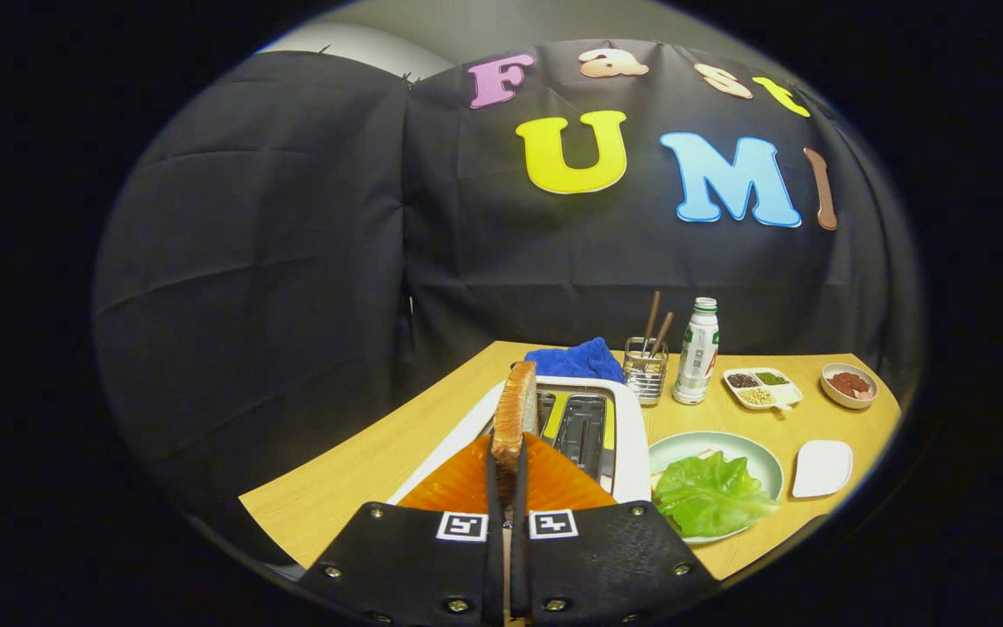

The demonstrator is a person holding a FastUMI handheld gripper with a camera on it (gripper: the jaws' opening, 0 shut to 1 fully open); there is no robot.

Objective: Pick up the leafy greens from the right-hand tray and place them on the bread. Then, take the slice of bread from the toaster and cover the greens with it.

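My gripper (507,466) is shut on a slice of bread (516,409), which stands on edge between the fingers and rises above the white toaster (632,435). The toaster's slots (580,422) lie just beyond and to the right of the slice. Right of the toaster sits a pale green plate (758,453) with a leaf of greens (710,494) spread over it; the greens hide whatever lies under them. A small white tray (822,468) lies empty to the right of the plate.
Behind the toaster lie a blue cloth (578,359), a wire holder with chopsticks (646,370) and a white bottle (697,353). Farther right stand a divided dish of seeds (761,387) and a small bowl (850,385). The wooden table (353,479) ends near the left.
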